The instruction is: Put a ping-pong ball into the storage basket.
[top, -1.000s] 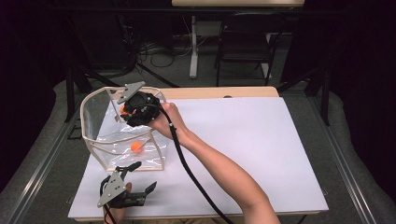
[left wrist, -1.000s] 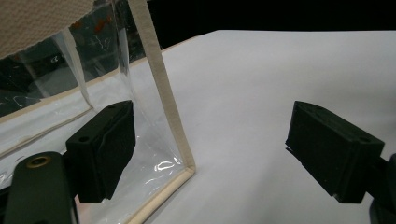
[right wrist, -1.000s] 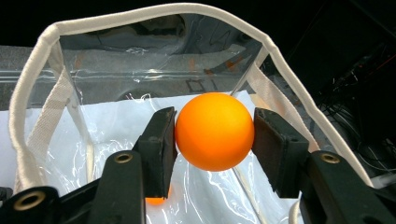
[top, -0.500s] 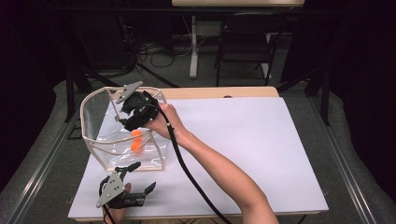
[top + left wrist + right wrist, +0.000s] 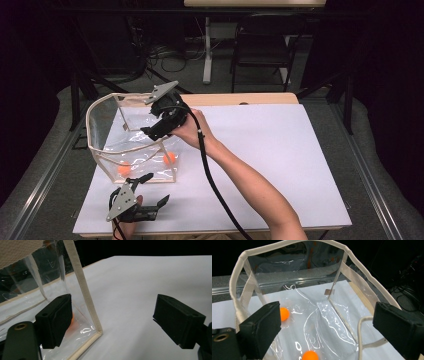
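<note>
A clear plastic bag (image 5: 102,145) with cream trim stands open on the white table (image 5: 280,150). Two orange balls (image 5: 169,158) (image 5: 124,169) lie on its floor; in the right gripper view they are the far ball (image 5: 284,314) and the near ball (image 5: 310,355). My right gripper (image 5: 152,132) hovers over the bag's mouth, pointing down into it. Its jaws have just been opening and are open with nothing between them (image 5: 329,332). My left gripper (image 5: 154,189) rests open near the table's front edge, beside the bag's near corner (image 5: 83,292), with an orange ball (image 5: 72,321) partly hidden behind one jaw.
The right gripper's black cable (image 5: 210,170) trails along the forearm across the table. A wooden strip (image 5: 250,98) borders the table's far edge. A chair (image 5: 260,55) and a stand (image 5: 206,50) lie beyond on the floor.
The right gripper's jaws opened and the orange ball they held dropped into the bag, joining the one there. The right hand shifted slightly to the right. The left gripper stayed put.
</note>
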Demonstrator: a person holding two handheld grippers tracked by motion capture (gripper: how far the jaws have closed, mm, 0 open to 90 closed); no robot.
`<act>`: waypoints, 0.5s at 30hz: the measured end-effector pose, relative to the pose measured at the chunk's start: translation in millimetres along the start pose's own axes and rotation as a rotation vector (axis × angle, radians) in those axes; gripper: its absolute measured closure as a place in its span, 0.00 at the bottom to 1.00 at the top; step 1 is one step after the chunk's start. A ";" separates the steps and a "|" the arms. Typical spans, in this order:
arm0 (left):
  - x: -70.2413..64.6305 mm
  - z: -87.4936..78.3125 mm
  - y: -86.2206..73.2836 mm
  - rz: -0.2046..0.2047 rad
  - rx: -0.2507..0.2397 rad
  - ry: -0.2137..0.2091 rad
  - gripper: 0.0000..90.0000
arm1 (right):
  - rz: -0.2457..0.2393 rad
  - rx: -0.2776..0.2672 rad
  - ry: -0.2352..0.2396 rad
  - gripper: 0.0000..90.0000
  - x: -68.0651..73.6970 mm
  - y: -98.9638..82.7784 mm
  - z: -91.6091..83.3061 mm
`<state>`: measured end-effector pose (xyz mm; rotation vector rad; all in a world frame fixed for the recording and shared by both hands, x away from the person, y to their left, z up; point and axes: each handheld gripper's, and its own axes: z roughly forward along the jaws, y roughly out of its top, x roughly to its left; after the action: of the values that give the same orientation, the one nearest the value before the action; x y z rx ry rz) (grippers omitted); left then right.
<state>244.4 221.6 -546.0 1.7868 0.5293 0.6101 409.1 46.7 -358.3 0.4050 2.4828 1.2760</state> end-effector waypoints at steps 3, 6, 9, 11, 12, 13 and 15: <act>0.2 0.1 -0.3 -0.002 0.001 0.003 0.17 | 0.004 -0.005 -0.003 0.07 -2.9 -2.2 -6.4; 0.0 0.2 -0.2 -0.004 0.001 0.003 0.17 | 0.013 -0.009 -0.008 0.06 -4.3 -4.3 -12.4; -1.0 -0.4 0.5 0.002 0.001 0.002 0.17 | 0.009 -0.007 -0.011 0.05 -5.3 -7.5 -18.5; -1.2 -0.5 0.5 0.001 0.001 0.002 0.17 | 0.015 -0.010 -0.014 0.04 -6.0 -10.2 -23.0; -1.2 -0.4 0.6 0.003 0.002 0.003 0.17 | 0.016 -0.009 -0.015 0.04 -6.5 -11.6 -25.3; -1.1 -0.2 0.5 0.002 0.001 0.001 0.17 | 0.016 -0.011 -0.015 0.04 -7.0 -13.0 -27.3; -1.1 0.9 0.3 0.000 0.004 0.001 0.17 | 0.014 -0.013 -0.022 0.04 -7.5 -15.4 -31.6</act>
<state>244.1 220.2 -546.0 1.7905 0.5319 0.6098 401.5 12.1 -352.5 0.4323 2.4563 1.2854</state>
